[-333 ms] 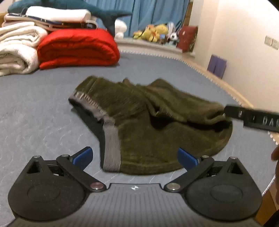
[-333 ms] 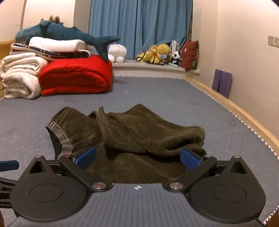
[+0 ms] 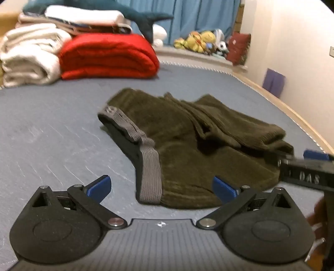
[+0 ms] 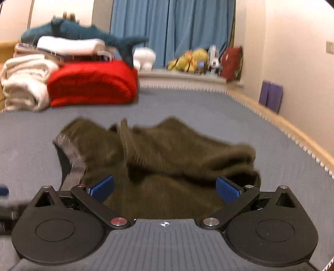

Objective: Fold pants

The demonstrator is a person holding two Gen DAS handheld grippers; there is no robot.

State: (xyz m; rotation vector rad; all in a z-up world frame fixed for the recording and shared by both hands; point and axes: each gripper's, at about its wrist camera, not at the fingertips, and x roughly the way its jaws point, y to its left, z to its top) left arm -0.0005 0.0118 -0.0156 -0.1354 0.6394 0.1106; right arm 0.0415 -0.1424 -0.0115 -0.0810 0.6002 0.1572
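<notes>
Left wrist view. Left tool (image 3: 161,186) is open, blue pads wide apart, nothing between them. The pants (image 3: 200,146), dark olive ribbed fabric, lie crumpled on the grey-blue bed (image 3: 52,129) just ahead of the tool. The grey elastic waistband (image 3: 150,171) runs toward the tool and ends just ahead of the gap between the pads, nearer the left pad side; fabric reaches the right pad (image 3: 224,188). The legs are bunched in a ridge ahead and to the right. The right tool (image 3: 309,166) enters from the right edge, at the right-hand edge of the pants; its jaw state cannot be told from here. Far ahead and left: a folded red blanket (image 3: 108,56), white towels (image 3: 29,58) beside it, a plush shark (image 3: 129,14) on top of the stack. Blue curtains (image 3: 200,14) and stuffed toys (image 3: 200,40) far ahead.

Right wrist view, motion-blurred. Right tool (image 4: 165,188) is open, pads wide apart and empty. The pants (image 4: 167,158) fill the space directly ahead and extend under and between the pads; waistband (image 4: 73,166) lies ahead-left, bunched legs ahead-right. A blue-tipped part of the left tool (image 4: 4,190) shows at the left edge. Red blanket (image 4: 91,83) and towels (image 4: 23,83) far ahead-left.
</notes>
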